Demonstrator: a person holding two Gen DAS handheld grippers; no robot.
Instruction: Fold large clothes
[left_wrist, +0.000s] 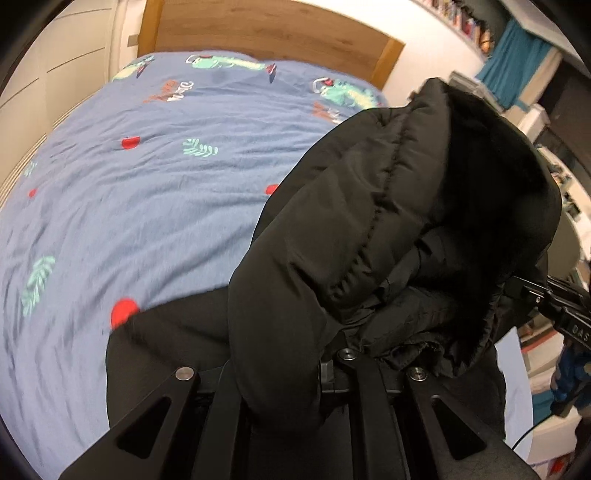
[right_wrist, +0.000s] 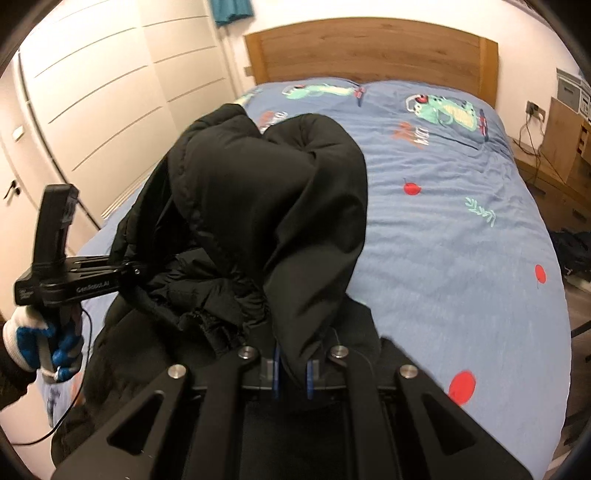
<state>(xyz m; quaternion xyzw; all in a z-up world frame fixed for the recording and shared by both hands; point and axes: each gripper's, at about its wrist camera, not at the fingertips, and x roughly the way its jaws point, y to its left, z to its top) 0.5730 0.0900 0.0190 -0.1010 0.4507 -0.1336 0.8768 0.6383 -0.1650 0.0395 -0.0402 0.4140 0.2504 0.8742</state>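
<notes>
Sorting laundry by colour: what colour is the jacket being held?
Black jacket, clearest in the right wrist view.

Dim warm indoor light, heavy fisheye bending, dark corners, motion blur bottom-left.

Ahead of my claws stretches the bed (right_wrist: 461, 229), its wooden headboard (right_wrist: 369, 51) at the far end, straight beyond my fingers. A blue sheet (left_wrist: 166, 206) covers the whole top, wrinkled in shallow ripples and printed with red apples, teal leaves and green cartoon creatures (the creatures sit up near the headboard). Closest to me, at the near edge, the lower part of the black puffer jacket (right_wrist: 266, 206) seems to rest on the sheet; I cannot tell how much of it actually touches, since its bulk rises up before my claws.
</notes>
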